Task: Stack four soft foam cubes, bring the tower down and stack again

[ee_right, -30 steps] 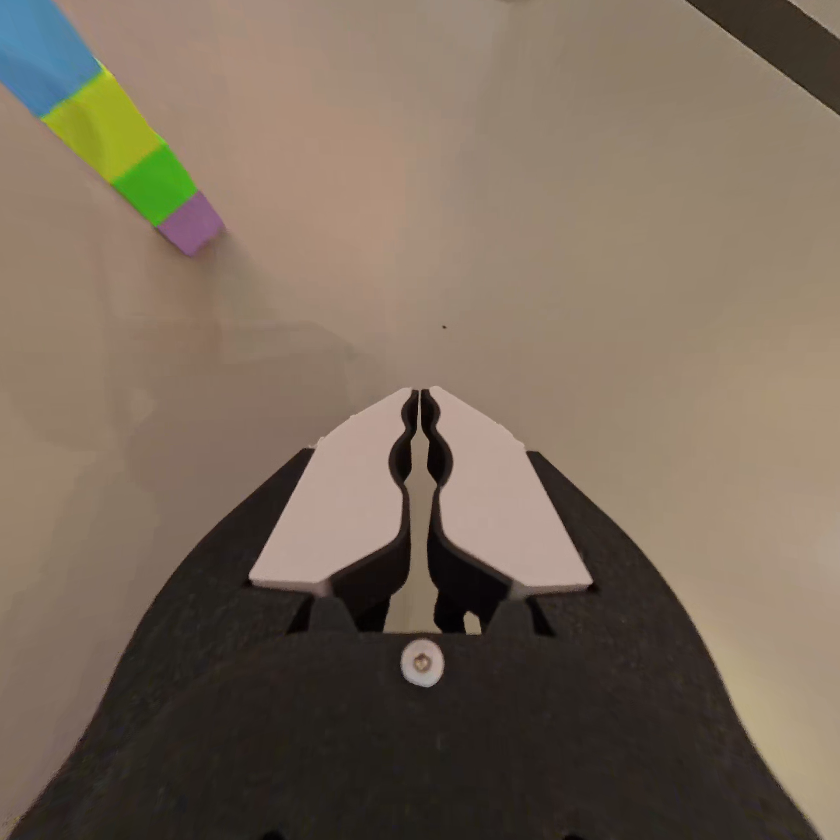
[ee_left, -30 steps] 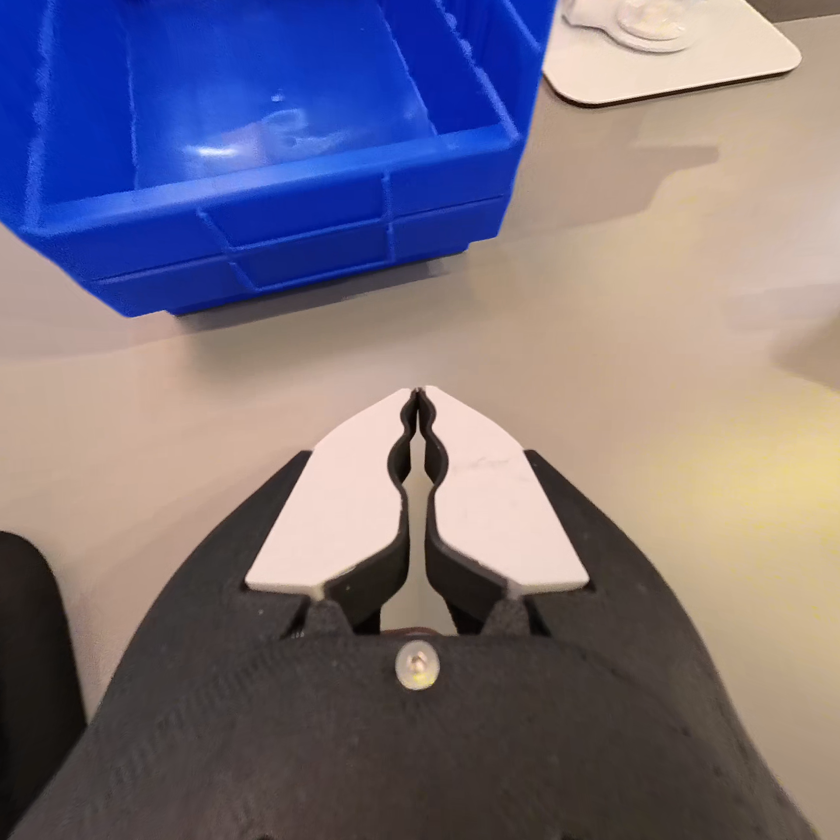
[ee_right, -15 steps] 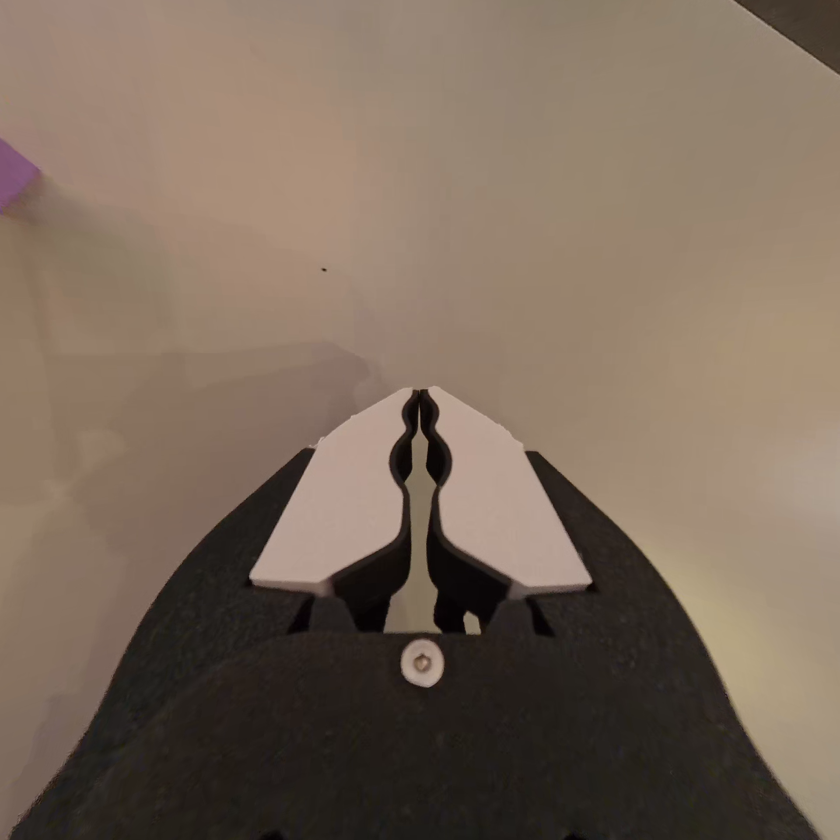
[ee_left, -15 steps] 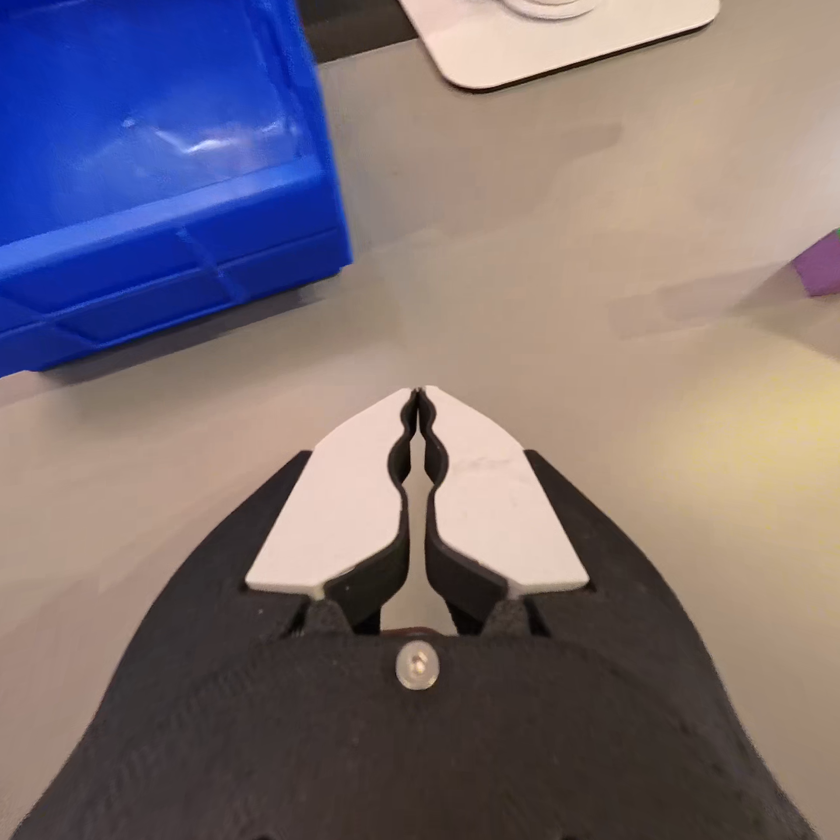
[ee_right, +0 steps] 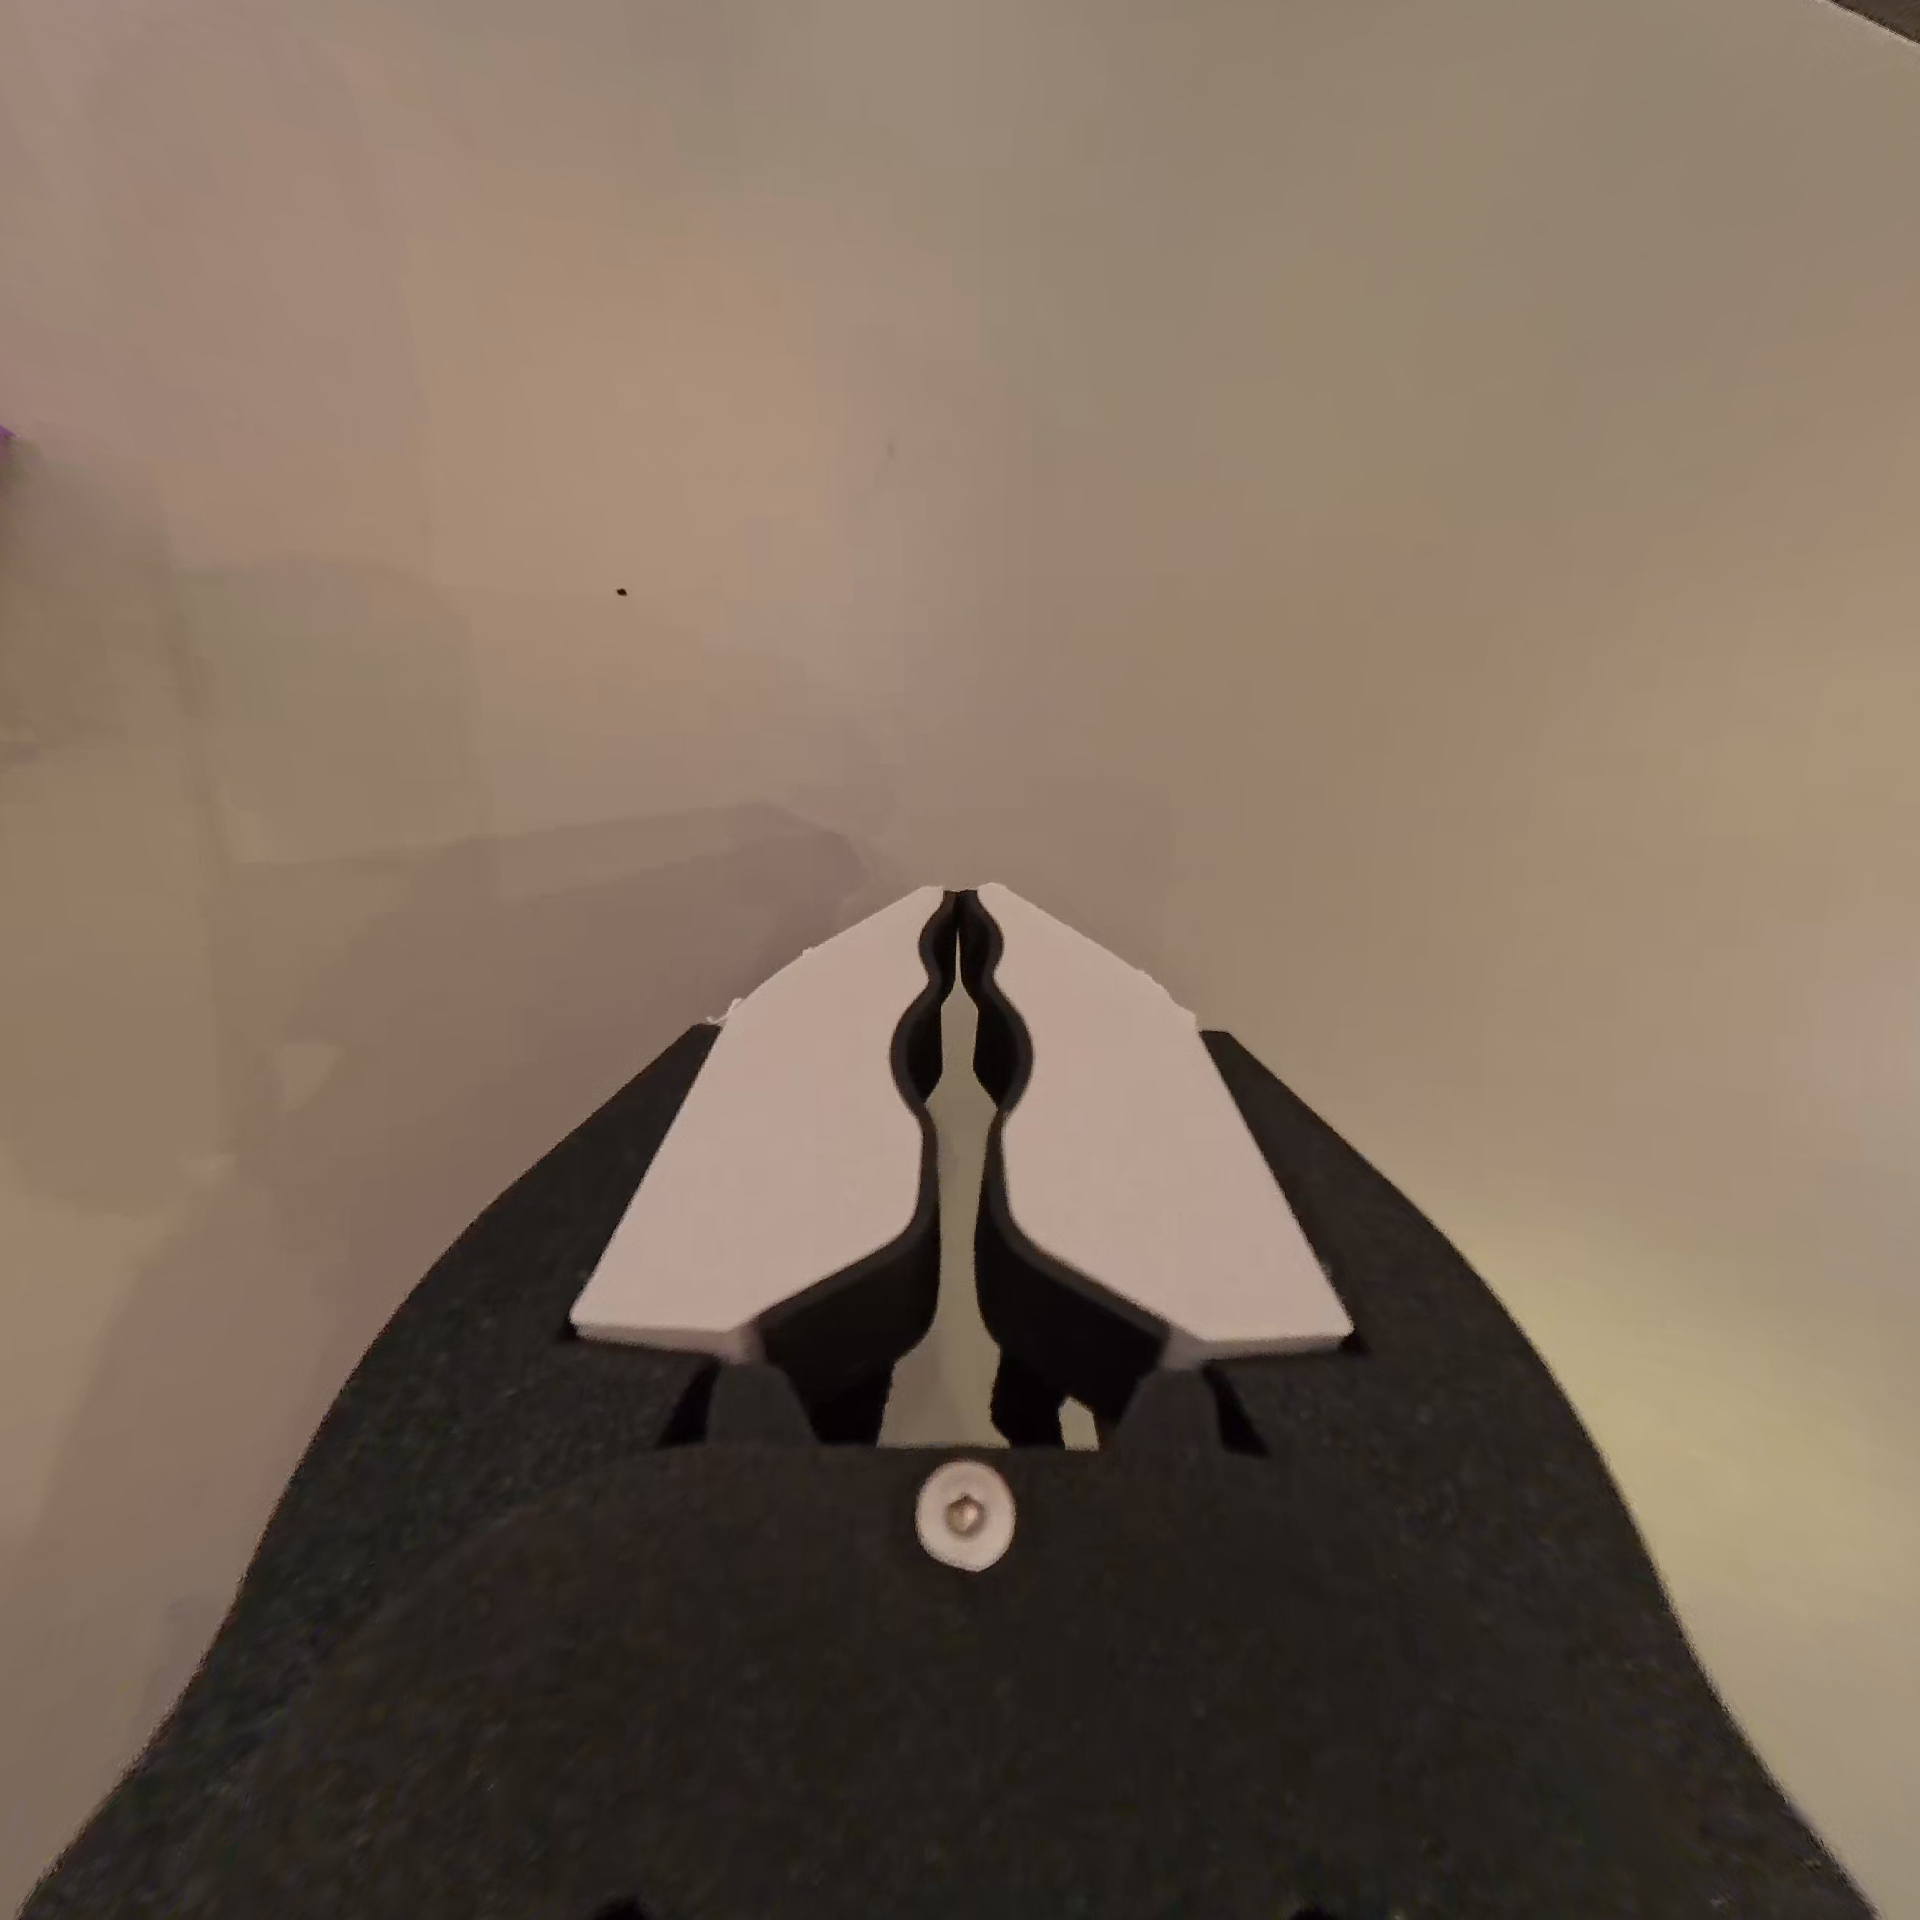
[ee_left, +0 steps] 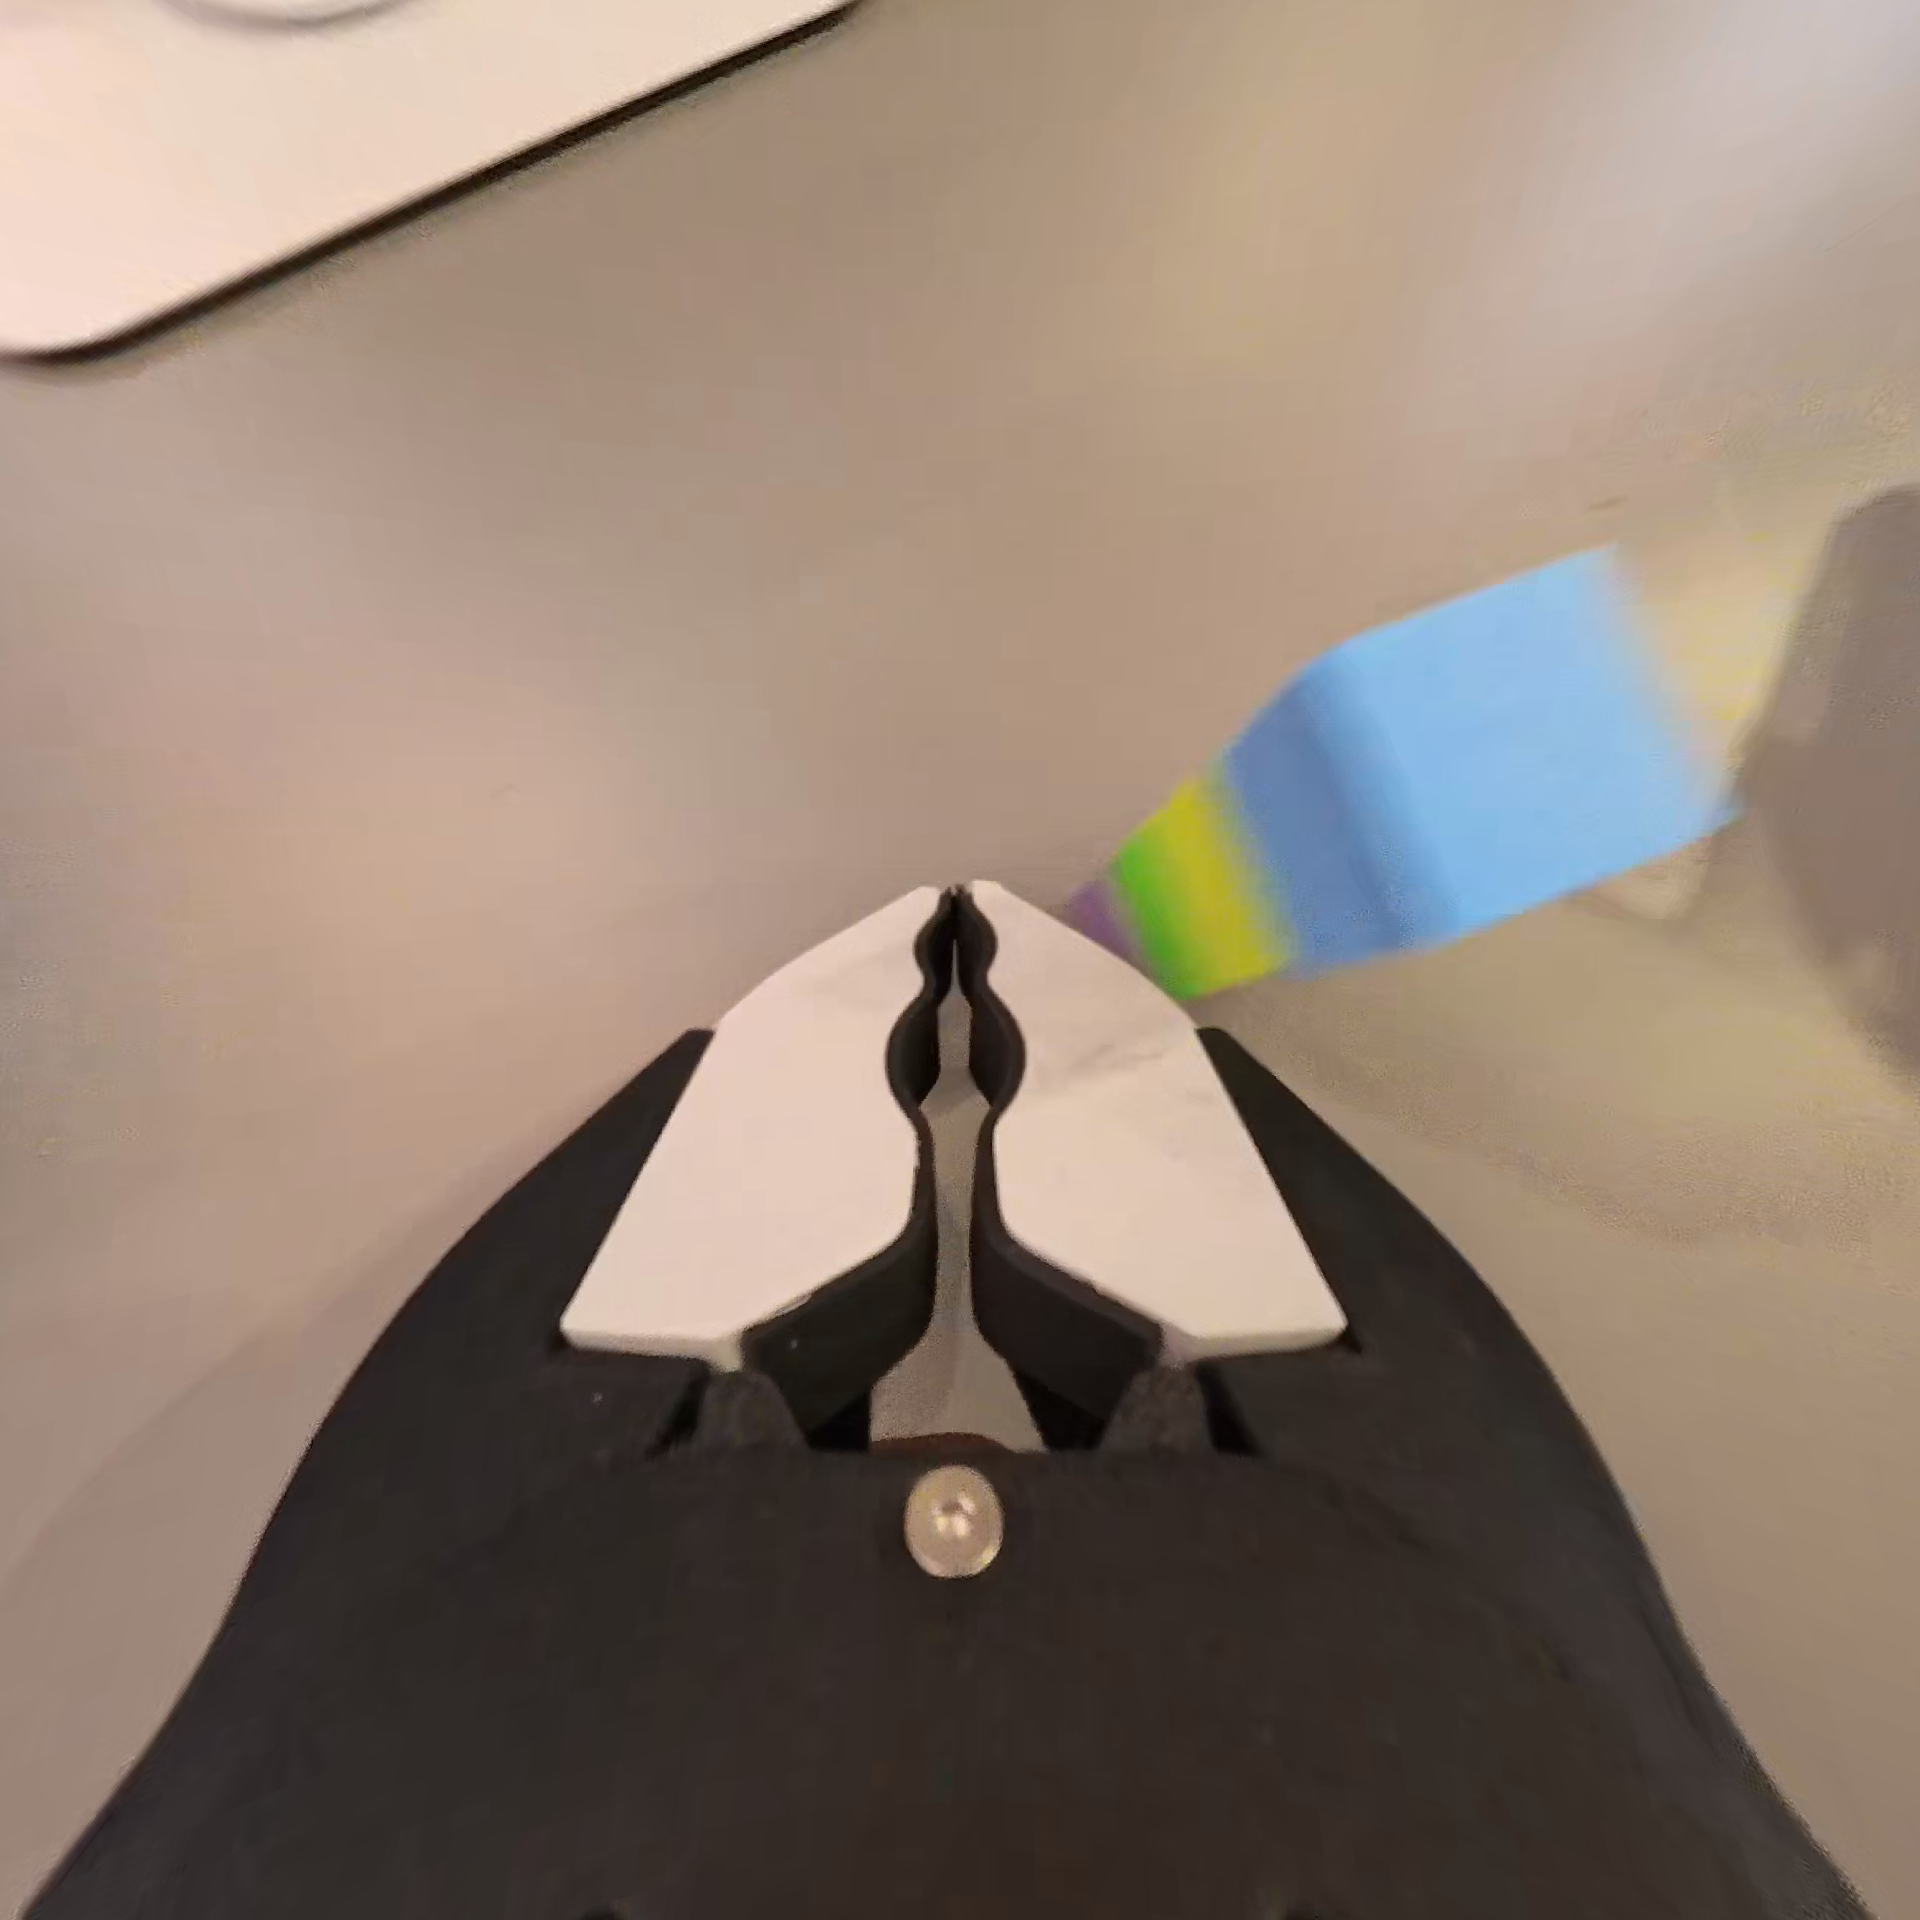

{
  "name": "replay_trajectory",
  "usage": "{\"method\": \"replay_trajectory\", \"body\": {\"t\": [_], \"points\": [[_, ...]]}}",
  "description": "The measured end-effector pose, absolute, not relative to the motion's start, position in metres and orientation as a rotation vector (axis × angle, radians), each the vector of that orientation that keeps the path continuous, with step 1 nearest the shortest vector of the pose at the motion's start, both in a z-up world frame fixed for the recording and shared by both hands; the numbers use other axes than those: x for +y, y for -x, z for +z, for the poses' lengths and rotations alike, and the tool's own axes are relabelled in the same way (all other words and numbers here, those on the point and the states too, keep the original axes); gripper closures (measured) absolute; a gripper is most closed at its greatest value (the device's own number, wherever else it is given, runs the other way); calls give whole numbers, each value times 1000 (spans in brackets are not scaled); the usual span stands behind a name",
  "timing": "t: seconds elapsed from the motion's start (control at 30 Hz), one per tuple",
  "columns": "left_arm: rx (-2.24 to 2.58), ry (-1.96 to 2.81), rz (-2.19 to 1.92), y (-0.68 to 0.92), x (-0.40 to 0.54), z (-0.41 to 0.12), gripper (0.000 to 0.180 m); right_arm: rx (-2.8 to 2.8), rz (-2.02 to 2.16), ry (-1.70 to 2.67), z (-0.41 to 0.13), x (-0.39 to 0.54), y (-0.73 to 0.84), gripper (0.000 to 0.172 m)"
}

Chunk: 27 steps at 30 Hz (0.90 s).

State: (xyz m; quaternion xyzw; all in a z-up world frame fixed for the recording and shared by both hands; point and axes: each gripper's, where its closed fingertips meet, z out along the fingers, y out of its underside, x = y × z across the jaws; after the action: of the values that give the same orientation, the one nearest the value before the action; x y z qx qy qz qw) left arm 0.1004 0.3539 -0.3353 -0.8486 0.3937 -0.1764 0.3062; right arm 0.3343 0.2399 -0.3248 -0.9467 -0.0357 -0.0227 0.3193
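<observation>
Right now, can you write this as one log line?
tower: four cubes stacked | left claw: shut, empty | right claw: shut, empty

Blurred cube tower (ee_left: pixel 1434 810); white mat (ee_left: pixel 312 135) cut off.

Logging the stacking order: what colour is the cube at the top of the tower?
Light blue: the top cube shows best in the left wrist view, though blurred.

Worktop (ee_left: pixel 623 623): beige-grey, matte. On it: white mat (ee_left: pixel 312 135) far left; purple cube (ee_left: pixel 1093 906) at base of blurred cube stack.
</observation>
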Motion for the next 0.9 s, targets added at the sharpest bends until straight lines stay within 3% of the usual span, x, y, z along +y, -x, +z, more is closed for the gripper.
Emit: {"method": "replay_trajectory", "body": {"t": [0.17, 0.9], "points": [[1103, 2136, -630, -168, 327, -326, 180, -51, -47, 2475, -322, 236, -346, 172], [1062, 2175, -429, -72, 395, -349, 180, -65, -6, 2380, -302, 238, -350, 168]]}}
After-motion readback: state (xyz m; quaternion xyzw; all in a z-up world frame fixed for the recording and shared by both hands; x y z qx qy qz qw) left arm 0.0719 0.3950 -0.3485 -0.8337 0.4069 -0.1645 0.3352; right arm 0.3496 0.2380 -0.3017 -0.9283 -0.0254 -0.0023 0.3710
